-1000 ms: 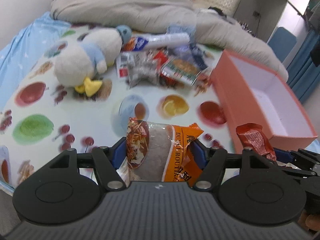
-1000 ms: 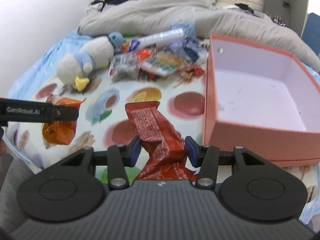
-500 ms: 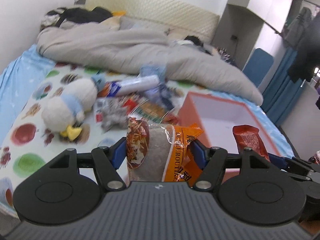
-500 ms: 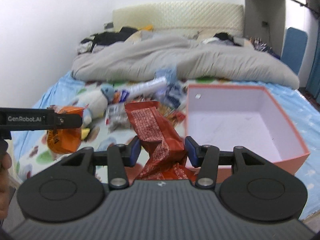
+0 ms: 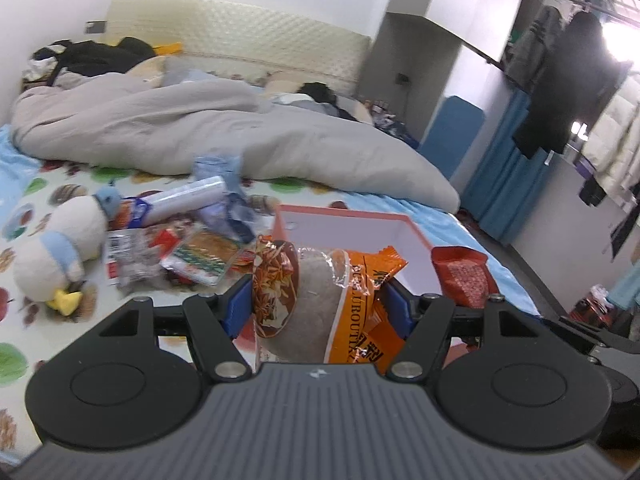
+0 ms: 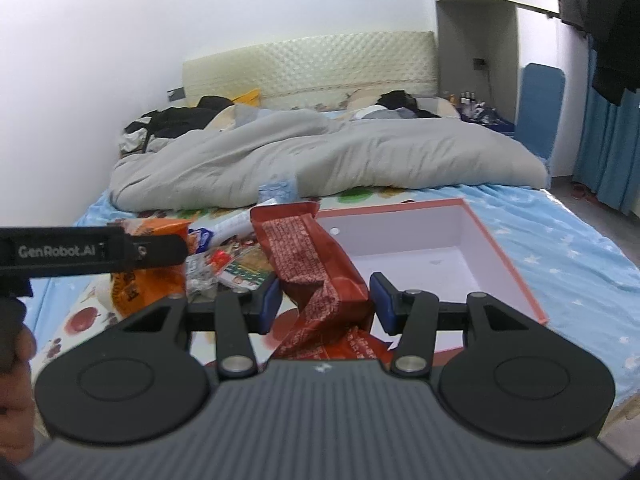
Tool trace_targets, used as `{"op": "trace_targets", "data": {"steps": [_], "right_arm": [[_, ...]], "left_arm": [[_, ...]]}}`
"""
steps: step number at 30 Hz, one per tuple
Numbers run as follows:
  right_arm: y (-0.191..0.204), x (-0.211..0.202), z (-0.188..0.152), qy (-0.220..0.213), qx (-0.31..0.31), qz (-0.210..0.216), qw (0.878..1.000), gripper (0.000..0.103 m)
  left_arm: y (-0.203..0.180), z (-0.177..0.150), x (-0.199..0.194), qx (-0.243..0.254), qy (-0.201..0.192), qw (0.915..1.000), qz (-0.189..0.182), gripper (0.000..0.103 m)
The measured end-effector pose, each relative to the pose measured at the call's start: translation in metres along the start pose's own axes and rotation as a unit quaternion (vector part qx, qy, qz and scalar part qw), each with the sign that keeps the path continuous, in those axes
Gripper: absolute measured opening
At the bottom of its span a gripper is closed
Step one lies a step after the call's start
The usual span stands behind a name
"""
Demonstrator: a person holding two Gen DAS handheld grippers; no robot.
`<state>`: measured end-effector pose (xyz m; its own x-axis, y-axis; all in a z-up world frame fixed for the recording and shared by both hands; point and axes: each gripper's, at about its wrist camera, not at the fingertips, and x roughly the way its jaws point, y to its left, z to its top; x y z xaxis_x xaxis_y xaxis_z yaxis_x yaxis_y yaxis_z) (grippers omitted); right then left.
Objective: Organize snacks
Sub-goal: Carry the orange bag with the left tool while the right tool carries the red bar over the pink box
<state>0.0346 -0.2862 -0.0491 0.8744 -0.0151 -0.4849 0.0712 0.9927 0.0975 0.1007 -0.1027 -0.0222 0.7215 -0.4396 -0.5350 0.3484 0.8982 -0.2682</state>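
My left gripper (image 5: 316,300) is shut on an orange and brown snack pack (image 5: 320,304), held up in front of the orange box (image 5: 344,218). My right gripper (image 6: 324,298) is shut on a red snack pack (image 6: 316,264), held above the bed in front of the same open, empty box (image 6: 500,256). The red pack also shows at the right of the left wrist view (image 5: 464,276). The orange pack also shows at the left of the right wrist view (image 6: 148,276). A pile of loose snack packs (image 5: 192,248) lies on the fruit-print sheet left of the box.
A white and blue plush duck (image 5: 56,248) lies left of the snack pile. A grey duvet (image 5: 200,136) is bunched across the bed behind it. A blue chair (image 6: 538,108) and blue curtains (image 6: 604,152) stand right of the bed.
Both grippers have risen and tilted up with their packs, away from the sheet. The views now take in the headboard and walls, and the box sits lower and farther.
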Motion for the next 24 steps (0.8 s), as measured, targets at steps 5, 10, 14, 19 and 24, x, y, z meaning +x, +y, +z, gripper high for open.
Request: {"op": "trace_targets", "data": {"steps": [5, 10, 14, 19, 24], "right_arm": [[-0.020, 0.005, -0.001, 0.004, 0.016, -0.017, 1.000, 0.051], [-0.038, 0.029, -0.003, 0.022, 0.031, -0.031, 0.999, 0.051], [-0.053, 0.051, -0.006, 0.041, 0.038, -0.033, 0.998, 0.051], [-0.070, 0.086, -0.008, 0.066, 0.046, -0.034, 0.996, 0.051], [-0.090, 0.128, -0.013, 0.092, 0.056, -0.038, 0.993, 0.051]], "left_arm": [[-0.019, 0.001, 0.021, 0.019, 0.018, 0.9996, -0.013, 0.072], [-0.025, 0.006, 0.062, 0.027, 0.044, 0.9985, -0.017, 0.072], [-0.025, 0.010, 0.101, 0.029, 0.066, 0.9973, -0.014, 0.072], [-0.022, 0.014, 0.156, 0.028, 0.096, 0.9948, -0.014, 0.072], [-0.019, 0.010, 0.218, 0.032, 0.136, 0.9901, -0.015, 0.072]]}}
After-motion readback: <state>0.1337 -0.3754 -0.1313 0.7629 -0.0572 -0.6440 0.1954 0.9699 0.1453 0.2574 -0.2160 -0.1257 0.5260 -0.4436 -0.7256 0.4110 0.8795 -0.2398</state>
